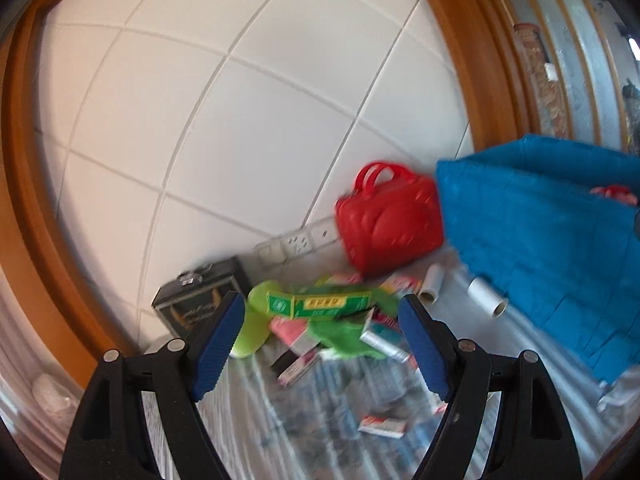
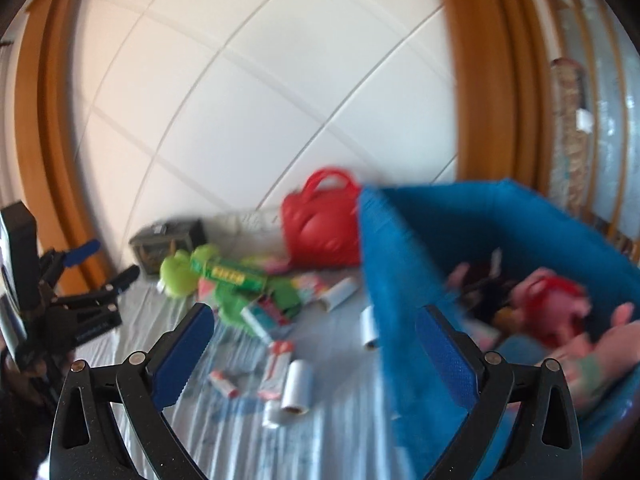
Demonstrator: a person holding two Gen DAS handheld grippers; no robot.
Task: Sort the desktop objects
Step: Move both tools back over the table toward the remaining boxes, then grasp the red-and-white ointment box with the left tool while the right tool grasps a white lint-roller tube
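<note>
Here, left hand-held gripper (image 1: 322, 342) raised, spread wide, right hand-held gripper (image 2: 316, 354) likewise

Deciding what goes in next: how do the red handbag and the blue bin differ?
The red handbag looks hard and glossy; the blue bin looks like soft fabric. The handbag is smaller and closed, with loop handles; the bin is larger, open-topped, and already holds toys. The handbag stands against the wall, the bin nearer the camera. Both sit side by side on the table.
</note>
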